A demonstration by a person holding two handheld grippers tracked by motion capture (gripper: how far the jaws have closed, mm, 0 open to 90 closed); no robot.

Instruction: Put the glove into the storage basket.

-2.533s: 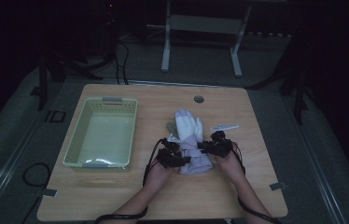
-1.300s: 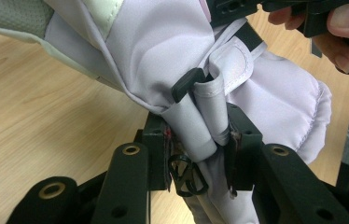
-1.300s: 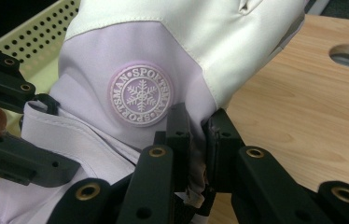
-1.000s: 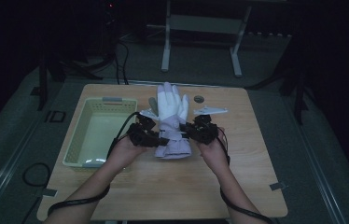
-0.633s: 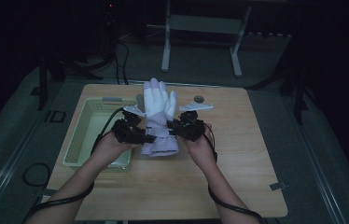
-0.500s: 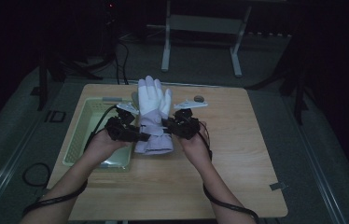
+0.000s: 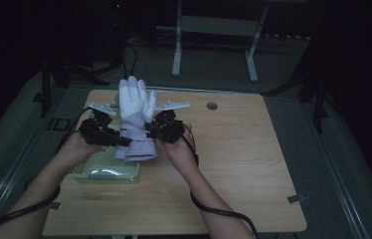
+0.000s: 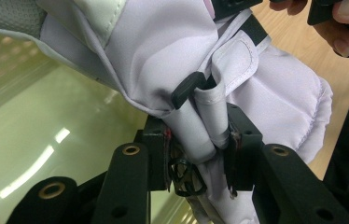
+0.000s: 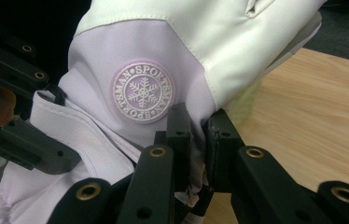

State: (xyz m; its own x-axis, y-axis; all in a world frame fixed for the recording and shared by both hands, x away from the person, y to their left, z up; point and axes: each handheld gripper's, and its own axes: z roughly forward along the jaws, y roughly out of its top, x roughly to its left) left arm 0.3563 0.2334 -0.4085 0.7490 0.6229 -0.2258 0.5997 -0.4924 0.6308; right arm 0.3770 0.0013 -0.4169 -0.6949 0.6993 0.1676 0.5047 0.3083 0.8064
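Well, the wooden table (image 7: 253, 164) takes up most of the high view, with a small round hole (image 7: 212, 105) near its far edge at about 12 o'clock. Toward 9 o'clock on the table sits a pale green basket (image 7: 105, 169), its shiny inner wall showing close up in the left gripper view (image 8: 46, 135). Held up over the basket's right side, between the two hands, is a white and lilac winter glove (image 7: 135, 115), fingers pointing away from the person and cuff hanging down toward them. The left gripper (image 7: 119, 141) bites the glove's wrist from 9 o'clock; in its own view the jaws pinch a rolled fold of lilac fabric (image 8: 199, 140) beside a black strap tab (image 8: 187, 87). The right gripper (image 7: 150, 132) takes the opposite side from 3 o'clock, jaws squeezed on the fabric (image 9: 197, 140) just below a round snowflake badge (image 9: 143, 90). Cables (image 7: 219, 214) trail back along both forearms.
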